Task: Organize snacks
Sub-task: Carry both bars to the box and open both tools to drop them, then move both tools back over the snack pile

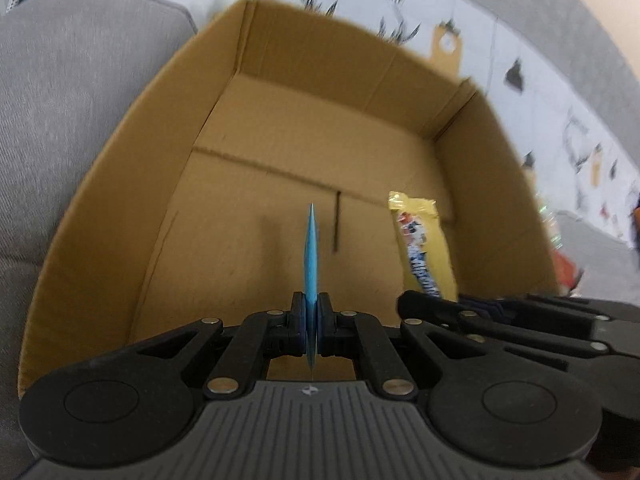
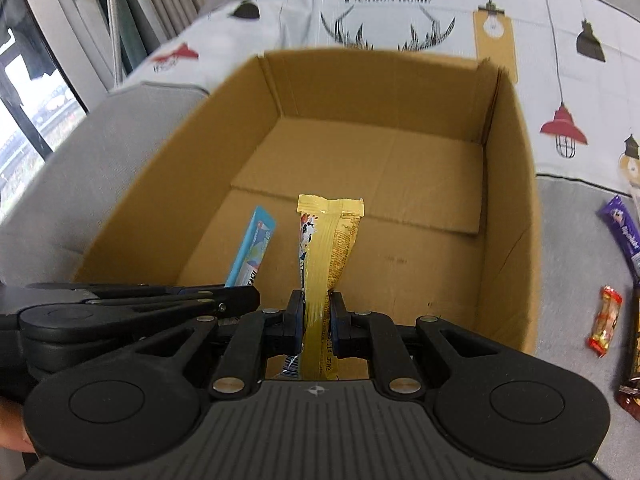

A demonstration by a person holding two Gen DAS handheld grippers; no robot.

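Note:
An open cardboard box [image 1: 304, 80] [image 2: 360, 80] stands on a grey sofa. My left gripper [image 1: 311, 320] is shut on a thin blue snack packet [image 1: 311, 256], seen edge-on, and holds it over the box's near edge. The blue packet also shows in the right wrist view [image 2: 252, 252]. My right gripper [image 2: 316, 316] is shut on a yellow snack packet [image 2: 324, 248] and holds it over the box beside the left one. The yellow packet also shows in the left wrist view [image 1: 422, 248]. The box floor under the packets is bare cardboard.
Loose snacks lie on the sofa right of the box: a purple packet [image 2: 624, 232], a small red-gold candy [image 2: 605, 320] and a brown packet [image 2: 634, 376]. A printed white cloth [image 2: 400, 12] covers the sofa back. A window [image 2: 28, 92] is at far left.

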